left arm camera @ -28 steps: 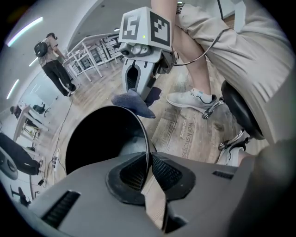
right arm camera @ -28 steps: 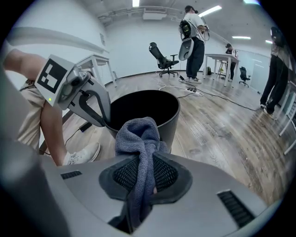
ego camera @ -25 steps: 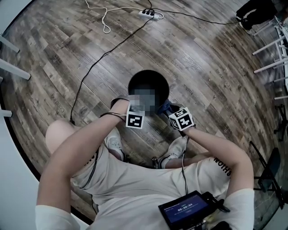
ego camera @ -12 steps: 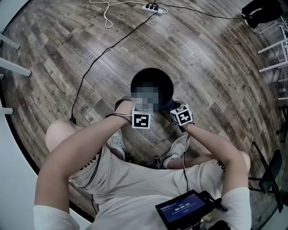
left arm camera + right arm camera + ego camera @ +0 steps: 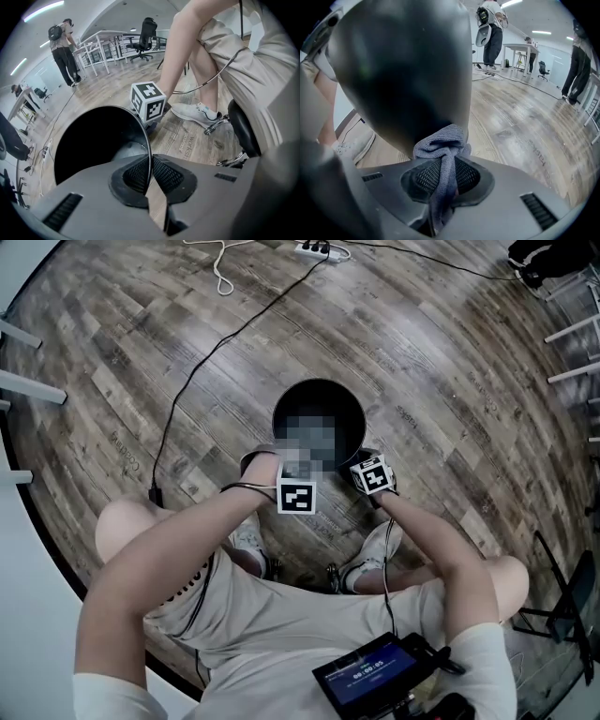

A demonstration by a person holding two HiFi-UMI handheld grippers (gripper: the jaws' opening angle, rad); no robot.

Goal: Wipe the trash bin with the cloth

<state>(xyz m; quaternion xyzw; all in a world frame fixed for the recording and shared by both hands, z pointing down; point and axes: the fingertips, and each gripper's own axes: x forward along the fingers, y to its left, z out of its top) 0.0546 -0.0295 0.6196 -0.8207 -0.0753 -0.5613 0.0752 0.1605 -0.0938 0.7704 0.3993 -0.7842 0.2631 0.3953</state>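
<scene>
Left tool [image 5: 151, 161] has just been closing and now pinches the trash bin [image 5: 319, 382] by its thin rim, likely to steady it. Right tool [image 5: 443, 165] clamps the bunched grey cloth [image 5: 440, 140] against the bin's outer wall, looks set to wipe. Bin: black, round, glossy, open-topped, on the wood floor [image 5: 422, 352] ahead of the person's feet.

Trash bin [image 5: 403, 70]: smooth, dark, semi-gloss wall (faint reflections visible). Cloth [image 5: 440, 145]: soft grey-blue fabric, napped weave. Floor [image 5: 422, 362]: wood-grain planks, low sheen. Pads [image 5: 425, 179]: black, fine mesh texture.
</scene>
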